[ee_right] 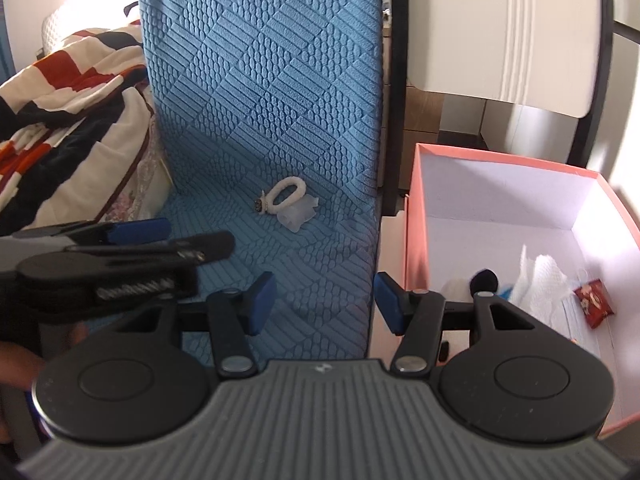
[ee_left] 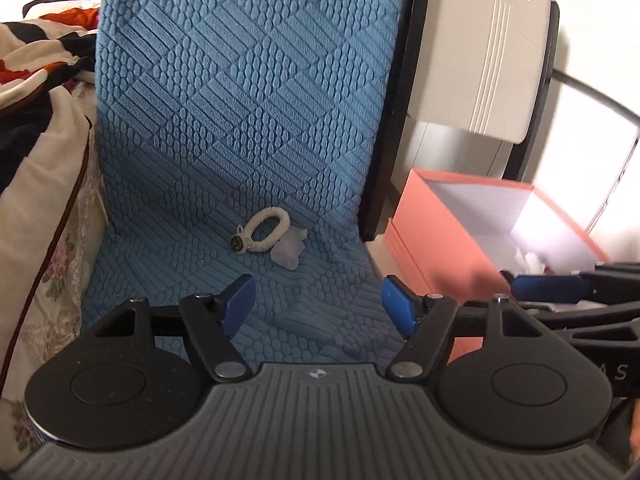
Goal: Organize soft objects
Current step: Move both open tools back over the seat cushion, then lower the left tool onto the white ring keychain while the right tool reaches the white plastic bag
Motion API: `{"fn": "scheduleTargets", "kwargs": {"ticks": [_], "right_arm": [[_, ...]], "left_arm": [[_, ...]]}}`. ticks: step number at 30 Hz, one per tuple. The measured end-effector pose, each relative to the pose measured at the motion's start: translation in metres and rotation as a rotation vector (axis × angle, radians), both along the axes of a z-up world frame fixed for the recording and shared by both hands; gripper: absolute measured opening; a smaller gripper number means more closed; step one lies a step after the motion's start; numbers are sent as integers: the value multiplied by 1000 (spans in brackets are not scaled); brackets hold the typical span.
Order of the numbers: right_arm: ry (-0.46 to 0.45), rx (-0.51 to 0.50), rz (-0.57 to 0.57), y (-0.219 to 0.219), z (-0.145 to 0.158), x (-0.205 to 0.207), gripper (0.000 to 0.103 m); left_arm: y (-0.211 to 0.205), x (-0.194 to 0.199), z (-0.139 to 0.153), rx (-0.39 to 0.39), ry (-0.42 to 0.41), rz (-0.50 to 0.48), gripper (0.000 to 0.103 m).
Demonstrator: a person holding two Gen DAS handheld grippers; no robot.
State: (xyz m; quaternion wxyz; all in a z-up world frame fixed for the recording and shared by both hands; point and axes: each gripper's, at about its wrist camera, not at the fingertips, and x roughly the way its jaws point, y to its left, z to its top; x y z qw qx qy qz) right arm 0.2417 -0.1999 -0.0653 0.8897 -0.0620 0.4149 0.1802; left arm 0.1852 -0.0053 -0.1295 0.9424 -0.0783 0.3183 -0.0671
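Left tool (ee_left: 318,306) and right tool (ee_right: 324,302) both released, nothing gripped, above blue cover (ee_left: 248,120); white scrunchie (ee_left: 267,230) lies ahead.

Bright daylight blows out the upper corners; fisheye edges bend and blur.

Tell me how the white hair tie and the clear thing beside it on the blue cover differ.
The hair tie is an opaque cream fabric loop with a hole through the middle; the clear piece is see-through and crumpled, with no hole. The hair tie carries a small dark charm; the clear piece is plain. The clear piece lies nearer the pink box. Both lie on the blue cover, side by side, outside the box.
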Motion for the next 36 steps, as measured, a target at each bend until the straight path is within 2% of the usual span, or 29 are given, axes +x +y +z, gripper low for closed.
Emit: {"fn": "scheduleTargets", "kwargs": {"ticks": [11, 15, 20, 36], "right_arm": [[2, -4, 23, 17, -28, 27, 57], [-13, 15, 34, 22, -38, 38, 57], [36, 94, 13, 23, -50, 60, 57], [87, 119, 47, 45, -78, 112, 57]], "left_arm": [[12, 40, -24, 16, 44, 21, 75], [25, 55, -32, -16, 67, 42, 75], [36, 75, -41, -29, 94, 69, 75], [53, 137, -65, -52, 159, 83, 75]]}}
